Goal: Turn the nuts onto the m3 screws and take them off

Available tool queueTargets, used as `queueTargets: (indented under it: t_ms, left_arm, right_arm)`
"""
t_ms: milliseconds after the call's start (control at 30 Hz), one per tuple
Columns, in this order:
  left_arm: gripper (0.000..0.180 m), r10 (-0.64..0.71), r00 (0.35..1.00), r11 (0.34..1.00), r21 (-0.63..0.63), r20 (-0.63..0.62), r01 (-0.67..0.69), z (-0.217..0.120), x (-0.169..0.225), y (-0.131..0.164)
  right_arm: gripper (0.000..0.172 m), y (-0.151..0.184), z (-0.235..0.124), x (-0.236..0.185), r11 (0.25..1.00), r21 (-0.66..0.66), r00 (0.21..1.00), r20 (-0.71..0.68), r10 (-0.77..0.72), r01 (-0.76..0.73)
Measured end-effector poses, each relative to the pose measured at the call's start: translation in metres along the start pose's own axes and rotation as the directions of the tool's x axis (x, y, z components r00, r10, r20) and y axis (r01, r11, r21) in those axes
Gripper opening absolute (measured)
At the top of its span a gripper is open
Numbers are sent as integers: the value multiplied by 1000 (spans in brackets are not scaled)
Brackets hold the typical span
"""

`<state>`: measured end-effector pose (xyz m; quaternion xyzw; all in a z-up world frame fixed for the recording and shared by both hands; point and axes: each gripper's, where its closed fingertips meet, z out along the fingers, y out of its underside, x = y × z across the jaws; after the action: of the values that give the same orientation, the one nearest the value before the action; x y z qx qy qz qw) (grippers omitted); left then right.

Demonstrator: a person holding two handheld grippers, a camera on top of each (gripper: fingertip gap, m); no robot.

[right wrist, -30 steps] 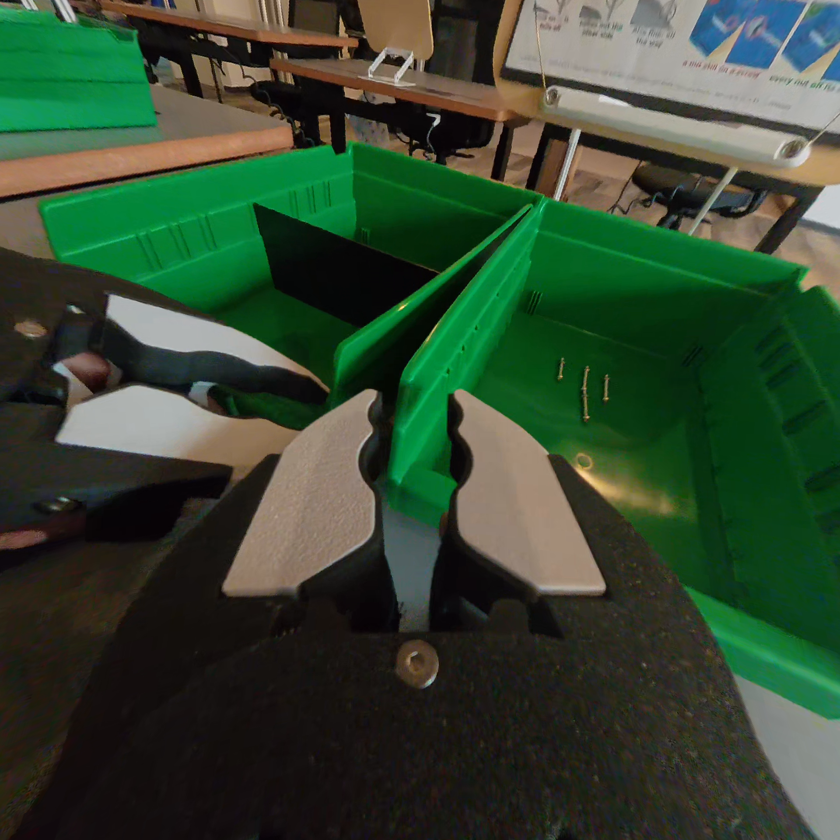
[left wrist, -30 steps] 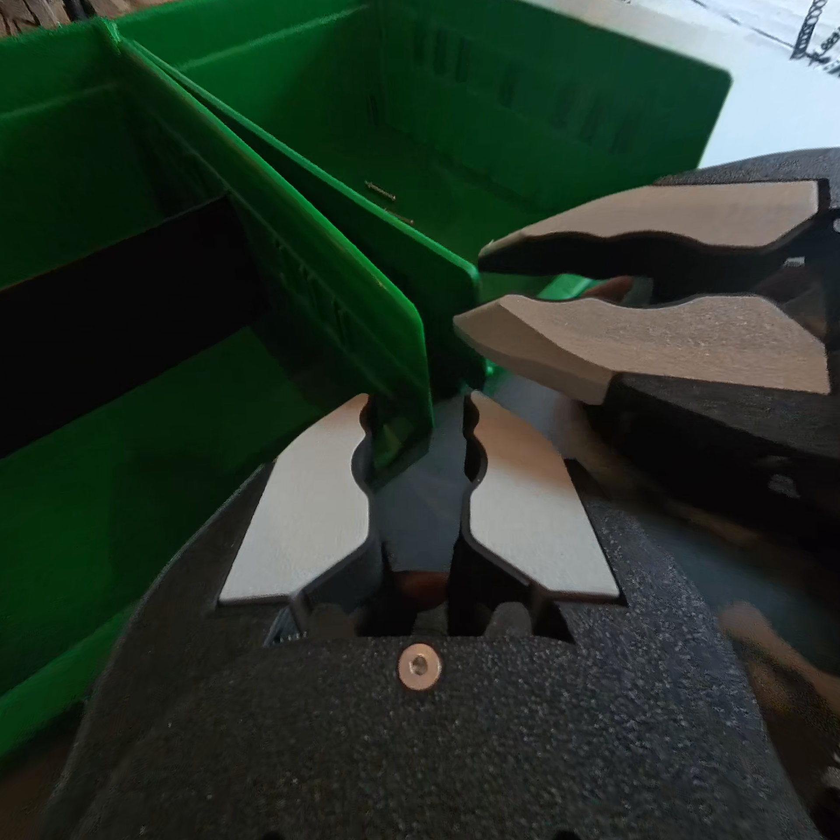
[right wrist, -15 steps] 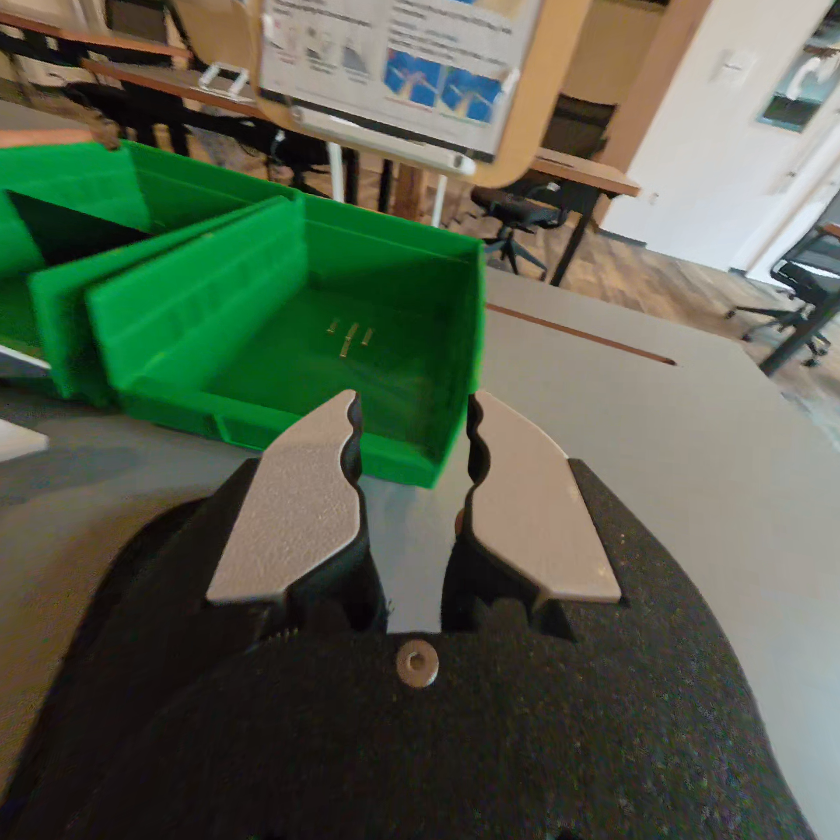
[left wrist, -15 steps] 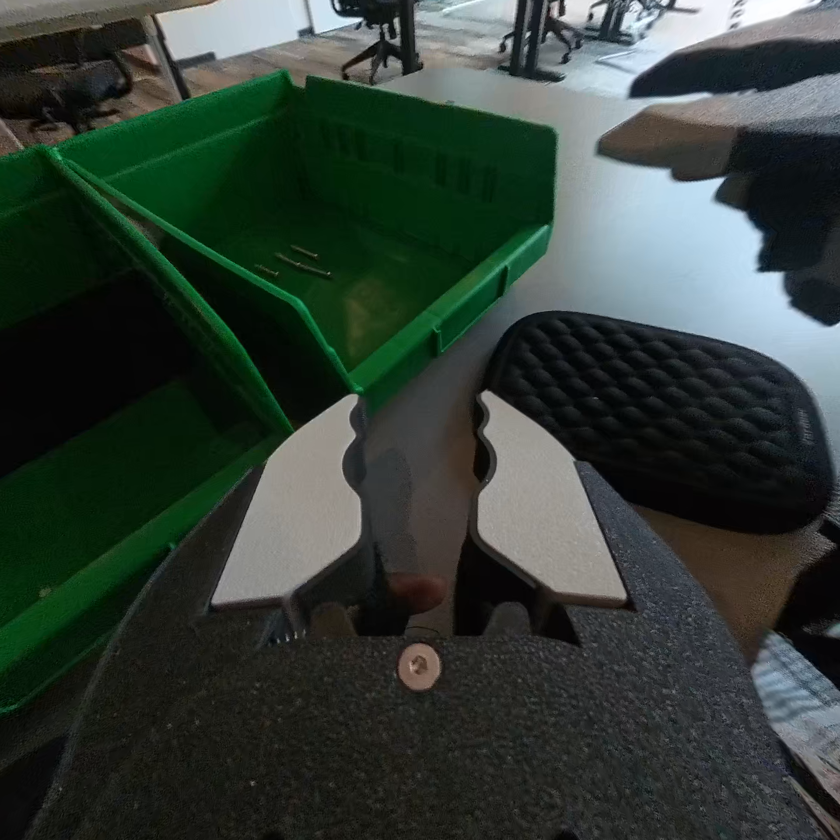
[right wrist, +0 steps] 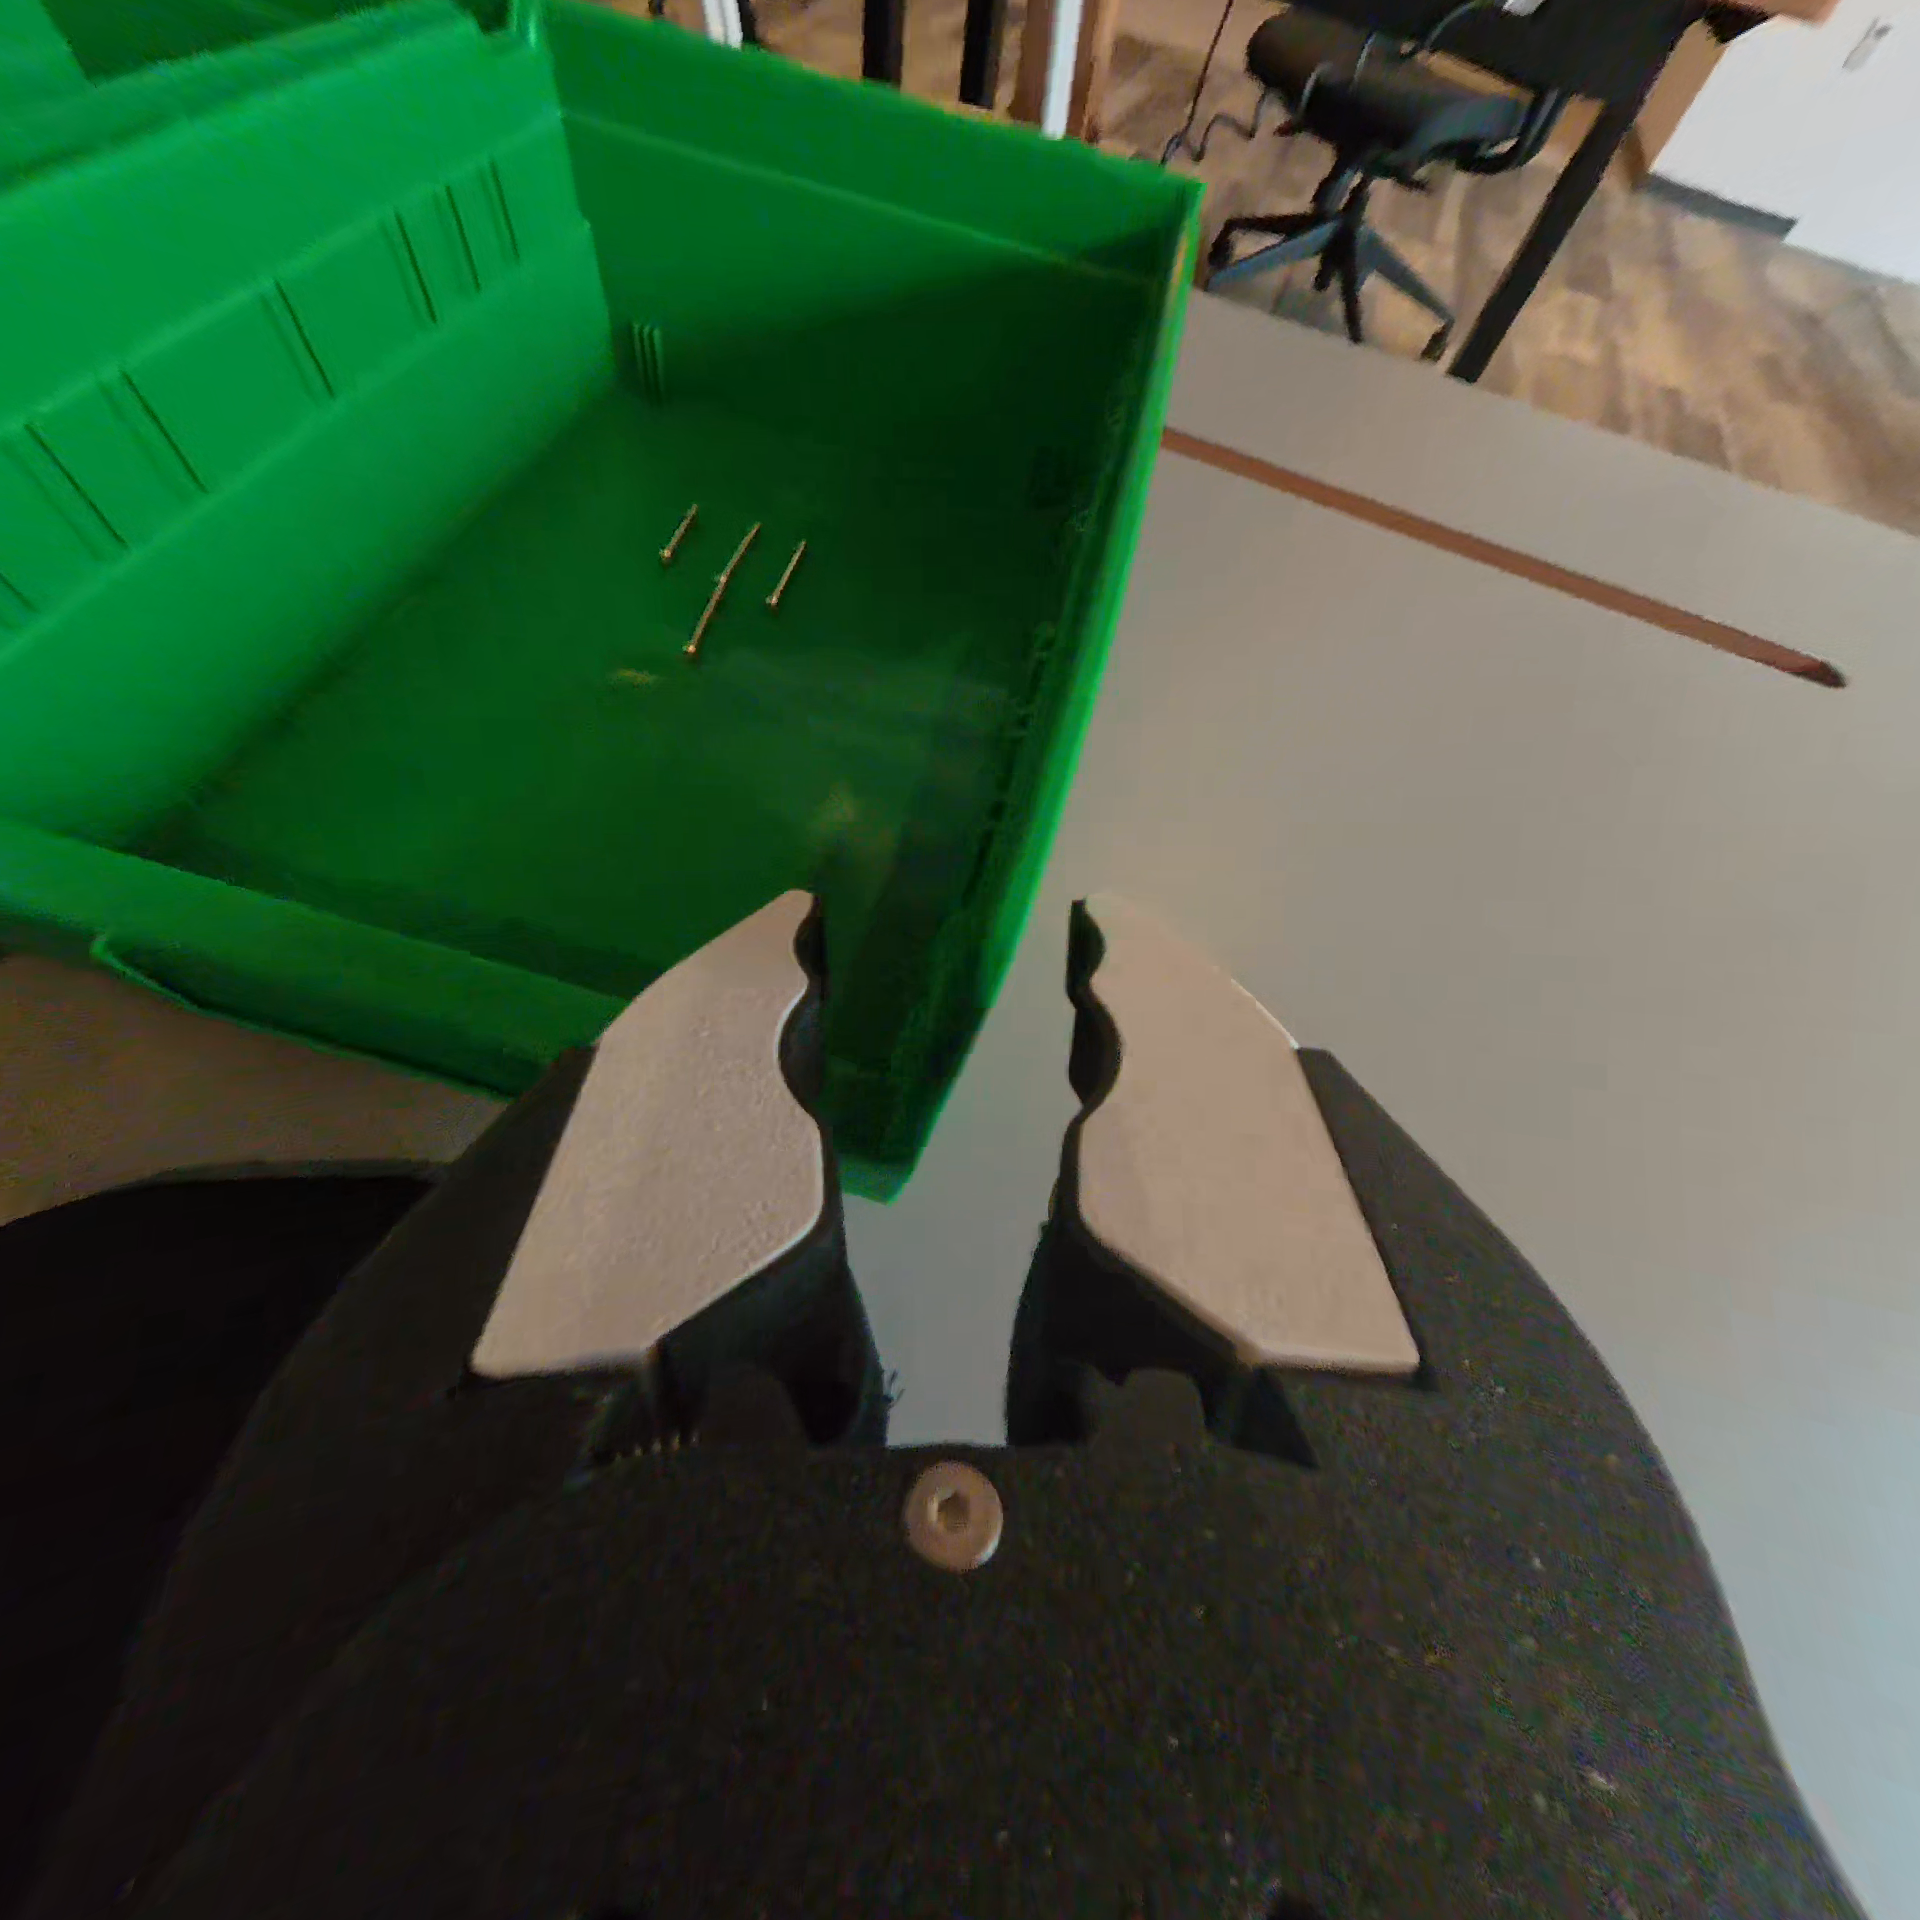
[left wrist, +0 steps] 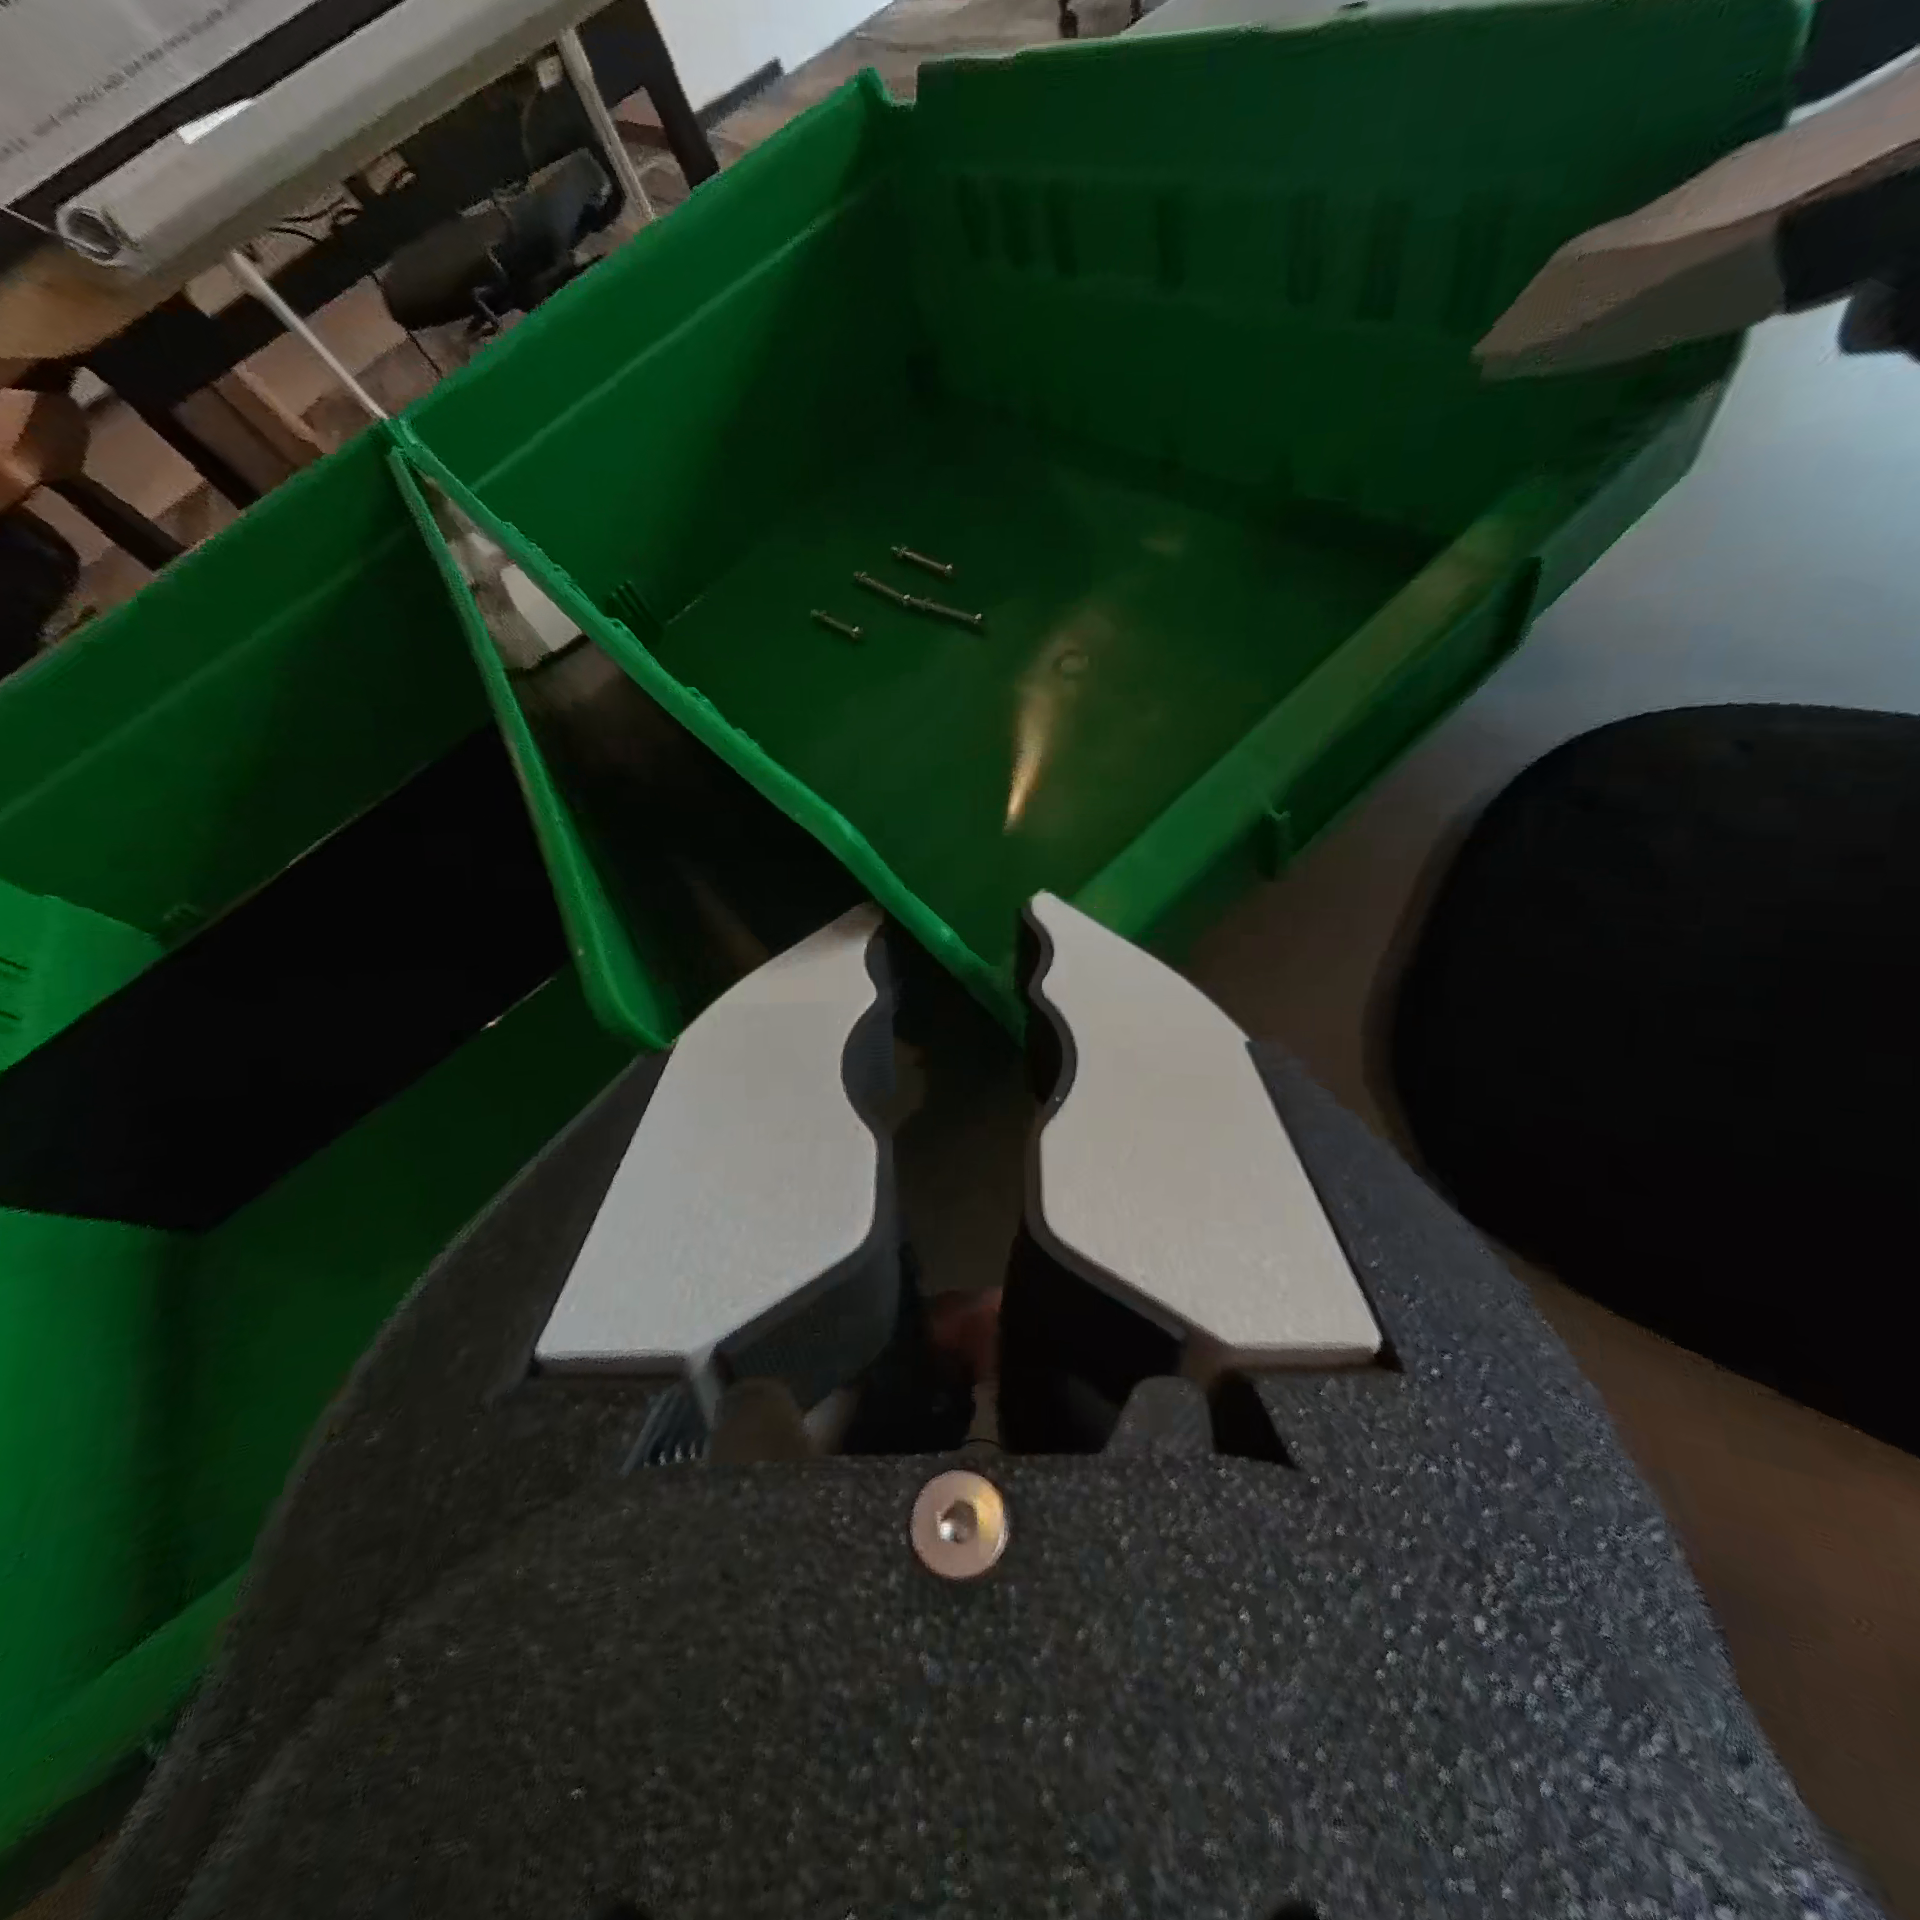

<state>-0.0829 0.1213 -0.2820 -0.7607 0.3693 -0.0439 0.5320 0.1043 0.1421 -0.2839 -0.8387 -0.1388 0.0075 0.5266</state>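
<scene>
Our left hand-held gripper (left wrist: 956, 935) pinches the near corner of the green bin (left wrist: 1195, 810) between its two fingers. Our right hand-held gripper (right wrist: 945, 925) is open wide, with the bin's side wall between its fingers and nothing held. We see small screws (right wrist: 727, 582) lying on the bin's floor. Both bins sit on the grey surface (right wrist: 1455, 831).

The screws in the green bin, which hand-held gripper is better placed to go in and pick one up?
Probably the right hand-held gripper: its jaws stand wide apart and hold nothing, above the bin's near corner, with a clear line to the screws. The left hand-held gripper straddles the bin's near wall.
</scene>
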Motion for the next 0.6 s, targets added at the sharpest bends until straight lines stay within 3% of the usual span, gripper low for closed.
queueTargets:
  t_ms: [100, 267, 600]
  left_arm:
    - [16, 33, 999, 999, -14, 27, -33, 4, -2, 0]
    - [13, 93, 994, 995, 35, 54, -95, 1, -2, -5]
    - [10, 154, 985, 929, 327, 81, -172, -39, 6, -45]
  right_arm:
    - [6, 3, 11, 8, 997, -56, 997, -56, -52, 49]
    - [4, 6, 3, 8, 992, -53, 987, -110, -118, 113]
    - [4, -9, -63, 6, 977, 179, 960, -272, -67, 119]
